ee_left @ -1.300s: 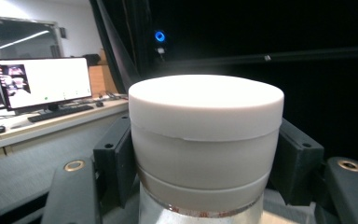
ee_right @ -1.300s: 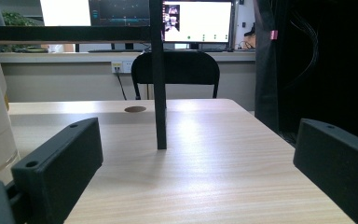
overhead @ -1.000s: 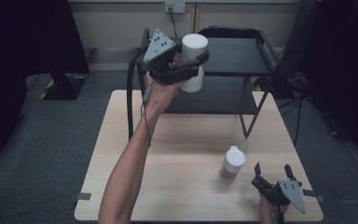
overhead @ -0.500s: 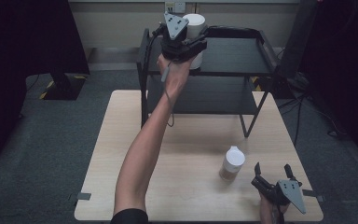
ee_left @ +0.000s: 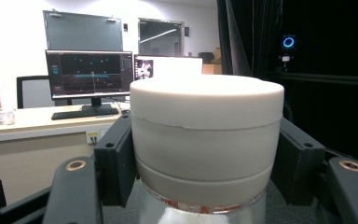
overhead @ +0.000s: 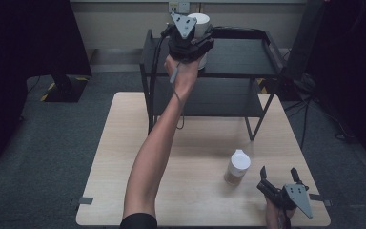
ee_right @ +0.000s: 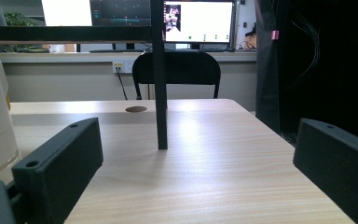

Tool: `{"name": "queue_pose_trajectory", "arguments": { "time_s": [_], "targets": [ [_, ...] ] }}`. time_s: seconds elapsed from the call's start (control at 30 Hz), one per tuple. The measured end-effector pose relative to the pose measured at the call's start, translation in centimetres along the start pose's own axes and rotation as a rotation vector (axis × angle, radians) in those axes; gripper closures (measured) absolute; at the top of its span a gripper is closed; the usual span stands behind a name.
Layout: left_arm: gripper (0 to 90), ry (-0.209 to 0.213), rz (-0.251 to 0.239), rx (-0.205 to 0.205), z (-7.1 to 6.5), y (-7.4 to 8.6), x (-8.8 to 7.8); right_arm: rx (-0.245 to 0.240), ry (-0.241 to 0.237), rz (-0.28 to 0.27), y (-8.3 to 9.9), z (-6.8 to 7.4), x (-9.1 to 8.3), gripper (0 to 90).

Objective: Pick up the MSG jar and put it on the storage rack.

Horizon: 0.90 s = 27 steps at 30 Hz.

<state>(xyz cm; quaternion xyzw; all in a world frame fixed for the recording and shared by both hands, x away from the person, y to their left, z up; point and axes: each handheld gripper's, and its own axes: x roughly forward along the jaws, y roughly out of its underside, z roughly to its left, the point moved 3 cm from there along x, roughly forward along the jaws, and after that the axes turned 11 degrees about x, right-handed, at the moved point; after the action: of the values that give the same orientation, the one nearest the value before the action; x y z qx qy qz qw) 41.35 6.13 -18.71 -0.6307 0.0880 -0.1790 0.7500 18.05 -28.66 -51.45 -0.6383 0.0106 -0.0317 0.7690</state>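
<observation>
- The right gripper (overhead: 280, 177) rests near the front right corner of the tabletop (overhead: 124, 157). Its jaws stand wide apart, and nothing is between them.
- A small jar with a white cap (overhead: 237, 167) stands on the tabletop just beside that gripper, on its left. The gripper does not touch it.
- Farther back, a black shelf rack (overhead: 267, 50) stands at the back edge of the tabletop. It has a top shelf and a lower shelf.
- The left gripper (overhead: 196, 34) is up at the top shelf, near its left end. The person's arm (overhead: 159, 143) reaches a long way out to get there.
- The left gripper's jaws are squeezed tight on a big white-lidded jar (ee_left: 206, 140). In the left gripper view one black jaw presses each side of the jar, just under the wide lid.
- The jar looks upright. I cannot tell if its bottom sits on the shelf yet.
- The job in hand looks like putting this jar on the top shelf.
- To do it well, keep the jar straight up and bring it down slowly until it sits flat on the shelf.
- Keep it away from the shelf's raised rim, so it does not tip.
- Let go only when the jar stands by itself. Then pull the gripper straight back, so the jaws do not knock the jar.
</observation>
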Motion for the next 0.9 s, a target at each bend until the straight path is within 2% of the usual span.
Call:
{"name": "queue_pose_trajectory", "arguments": {
  "time_s": [0.03,0.07,0.1,0.13,0.23,0.3,0.37,0.4,0.43,0.5,0.7,0.77,0.83,0.87,0.9],
  "targets": [
    [33.9,0.000,0.000,0.000,0.0,0.0,0.0,0.000,0.003,-0.001,0.0,0.0,0.0,0.1],
    [33.1,0.001,0.028,0.011,0.1,-0.4,0.0,0.000,0.004,0.000,0.0,0.1,0.0,0.1],
    [26.6,0.006,0.040,0.006,0.2,-0.5,0.0,0.001,0.003,0.000,0.0,0.0,0.0,0.1],
    [18.3,0.005,0.039,-0.002,0.3,-0.6,-0.1,0.001,0.002,0.000,0.0,0.0,0.0,0.2],
    [9.1,-0.022,-0.009,0.004,-0.2,-0.1,-1.0,-0.002,0.000,-0.002,0.0,0.0,0.0,0.4],
    [4.6,-0.019,-0.009,0.002,-0.2,-0.2,-1.2,0.000,0.000,-0.001,0.0,0.0,0.0,0.4],
    [0.1,0.003,0.019,-0.025,0.1,-0.6,-1.5,0.001,-0.002,0.000,0.0,0.0,0.0,0.4],
    [0.0,0.003,0.019,-0.025,0.1,-0.6,-1.5,0.001,-0.002,0.000,0.0,0.0,0.0,0.4],
    [0.0,0.041,0.018,-0.044,0.6,-0.4,-1.9,0.001,-0.003,0.001,0.0,-0.1,0.0,0.4],
    [0.0,0.049,0.018,-0.046,0.7,-0.3,-2.2,0.002,-0.004,0.002,0.0,-0.1,0.0,0.4],
    [0.0,0.052,-0.028,-0.063,0.2,0.9,-4.6,-0.001,-0.006,0.002,0.0,-0.1,0.0,0.4],
    [0.0,0.050,-0.027,-0.066,0.2,1.0,-5.2,-0.001,-0.006,0.001,0.0,-0.1,0.0,0.4],
    [0.0,0.046,-0.030,-0.087,0.0,1.1,-5.9,-0.004,-0.006,-0.001,0.0,-0.1,0.0,0.4],
    [0.0,0.046,-0.030,-0.087,0.0,1.1,-5.9,-0.003,-0.006,0.000,0.0,-0.1,0.0,0.4],
    [0.0,0.048,-0.029,-0.080,-0.2,1.1,-6.6,-0.003,-0.006,0.000,0.0,-0.1,0.0,0.4]
  ]
}}
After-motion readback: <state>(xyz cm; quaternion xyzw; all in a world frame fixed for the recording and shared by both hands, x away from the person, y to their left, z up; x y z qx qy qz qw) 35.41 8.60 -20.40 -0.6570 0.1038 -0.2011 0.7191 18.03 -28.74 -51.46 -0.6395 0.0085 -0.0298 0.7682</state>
